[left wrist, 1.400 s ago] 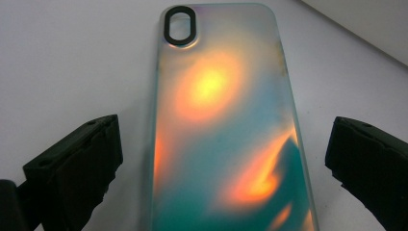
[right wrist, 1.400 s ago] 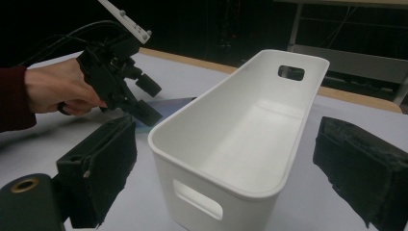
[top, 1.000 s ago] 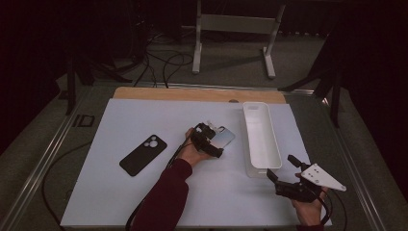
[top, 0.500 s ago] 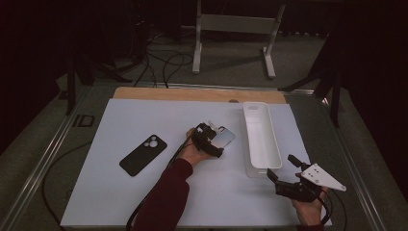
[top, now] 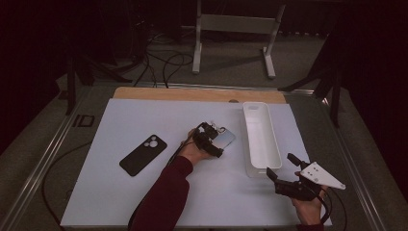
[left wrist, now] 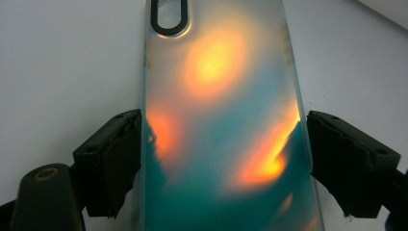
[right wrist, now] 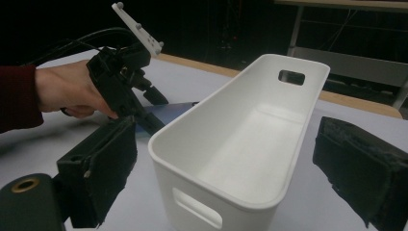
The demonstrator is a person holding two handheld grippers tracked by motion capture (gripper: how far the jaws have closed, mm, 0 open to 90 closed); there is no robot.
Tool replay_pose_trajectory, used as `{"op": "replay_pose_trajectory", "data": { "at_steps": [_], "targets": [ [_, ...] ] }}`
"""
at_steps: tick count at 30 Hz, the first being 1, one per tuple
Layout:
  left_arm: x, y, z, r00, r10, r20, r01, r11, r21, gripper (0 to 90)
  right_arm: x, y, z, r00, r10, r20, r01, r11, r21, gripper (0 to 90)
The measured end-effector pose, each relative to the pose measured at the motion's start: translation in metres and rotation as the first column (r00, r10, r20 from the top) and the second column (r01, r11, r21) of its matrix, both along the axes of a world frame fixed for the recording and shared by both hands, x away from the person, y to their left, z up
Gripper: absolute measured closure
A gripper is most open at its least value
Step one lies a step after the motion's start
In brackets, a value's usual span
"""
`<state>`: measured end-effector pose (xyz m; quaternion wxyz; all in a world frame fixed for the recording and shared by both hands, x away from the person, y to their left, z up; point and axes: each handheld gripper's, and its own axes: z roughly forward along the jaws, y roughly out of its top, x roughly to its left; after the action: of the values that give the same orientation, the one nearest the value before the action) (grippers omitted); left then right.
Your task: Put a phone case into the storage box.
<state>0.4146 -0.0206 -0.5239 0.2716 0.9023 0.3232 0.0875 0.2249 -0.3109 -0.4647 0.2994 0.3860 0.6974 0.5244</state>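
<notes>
A phone with a shiny teal-and-orange back (left wrist: pixel 216 96) lies flat on the white mat, camera cut-out away from me. My left gripper (left wrist: pixel 223 159) straddles its near end. The jaws have just been closing, and both pads (left wrist: pixel 115 159) now rest against the phone's long edges. From the high view this gripper (top: pixel 211 139) is at mid-table, with the phone (top: pixel 226 138) sticking out toward a white bin (top: pixel 261 139). My right gripper (top: pixel 280 164) hovers open off the bin's near end. In the right gripper view its jaws (right wrist: pixel 223 178) frame the bin (right wrist: pixel 250 144) without touching it.
A black phone (top: pixel 143 155) lies face down left of centre on the mat. The bin holds nothing. A wooden strip (top: pixel 192 94) runs along the table's far edge, and metal rails line both sides. The left gripper (right wrist: pixel 125 82) shows left of the bin in the right gripper view.
</notes>
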Motion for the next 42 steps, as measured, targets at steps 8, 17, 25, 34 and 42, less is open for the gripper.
{"op": "replay_pose_trajectory", "data": {
  "at_steps": [8, 17, 25, 34, 42],
  "targets": [
    [-0.002, 0.002, 0.001, 0.9997, -0.023, 0.003, 0.023, 0.9997, 0.003, 16.9, 0.001, -0.002, 0.000, 1.0000, -0.005, -0.005, 0.005, 1.000, 0.001, 7.9],
    [-0.009, 0.003, 0.009, 0.9982, -0.049, 0.035, 0.049, 0.9988, -0.001, 17.0, 0.000, -0.004, 0.002, 0.9998, -0.014, -0.013, 0.015, 1.000, 0.004, 7.9],
    [-0.016, 0.013, 0.028, 0.9956, -0.055, 0.075, 0.057, 0.9979, -0.029, 17.0, 0.002, -0.003, 0.005, 0.9997, -0.008, -0.023, 0.008, 1.000, -0.006, 7.9],
    [-0.024, 0.025, 0.047, 0.9924, -0.059, 0.109, 0.065, 0.9961, -0.059, 16.9, 0.007, 0.002, 0.010, 0.9997, 0.007, -0.021, -0.007, 1.000, -0.009, 7.9],
    [-0.033, 0.038, 0.068, 0.9864, -0.060, 0.153, 0.074, 0.9931, -0.090, 17.0, 0.012, 0.007, 0.015, 0.9992, 0.021, -0.033, -0.021, 1.000, -0.008, 7.9]
  ]
}}
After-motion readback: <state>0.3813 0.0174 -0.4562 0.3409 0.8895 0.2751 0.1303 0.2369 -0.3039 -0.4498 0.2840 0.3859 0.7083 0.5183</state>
